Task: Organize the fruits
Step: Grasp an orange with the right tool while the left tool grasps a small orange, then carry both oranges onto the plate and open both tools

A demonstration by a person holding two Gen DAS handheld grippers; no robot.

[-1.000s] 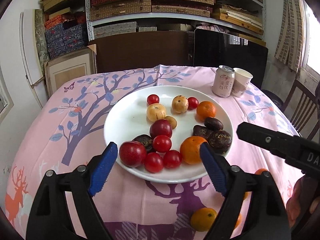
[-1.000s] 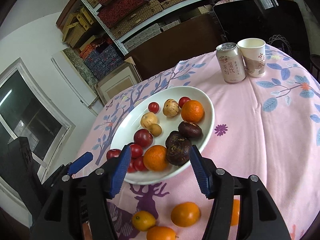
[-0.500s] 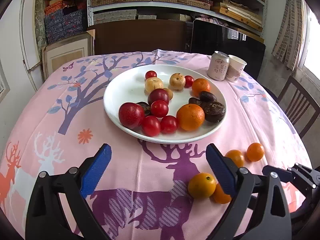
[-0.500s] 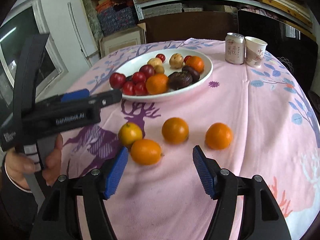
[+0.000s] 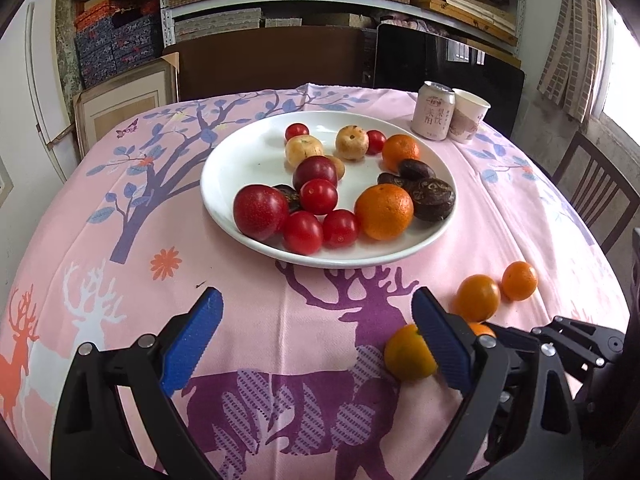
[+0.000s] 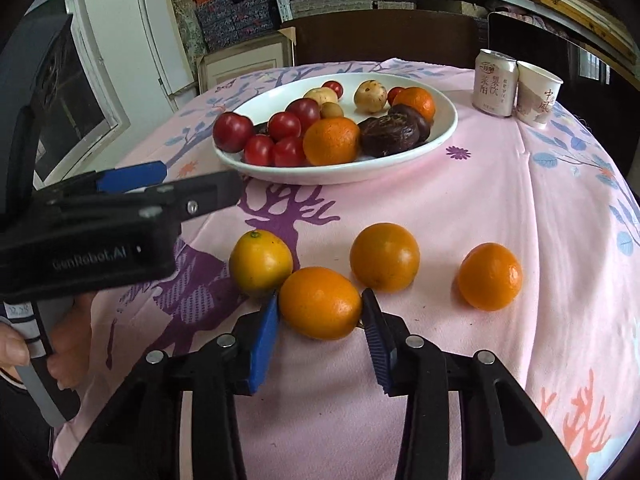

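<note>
A white plate (image 5: 248,160) (image 6: 440,132) on the pink tablecloth holds tomatoes, oranges, dark fruits and pale round fruits. Several oranges lie loose on the cloth in front of it. My right gripper (image 6: 320,316) has its blue pads touching both sides of the nearest orange (image 6: 320,302), which rests on the cloth. Beside it lie a yellowish orange (image 6: 260,262), another orange (image 6: 384,256) and one further right (image 6: 490,276). My left gripper (image 5: 316,328) is open and empty above the cloth, short of the plate; it also shows in the right wrist view (image 6: 132,176).
A drink can (image 5: 434,110) (image 6: 494,82) and a paper cup (image 5: 468,116) (image 6: 536,94) stand at the back right of the table. A wooden chair (image 5: 596,196) is at the right. Shelves of boxes line the wall behind.
Both grippers drew back from the plate toward the near table edge. My right gripper dropped to the loose oranges and closed its pads onto the nearest one.
</note>
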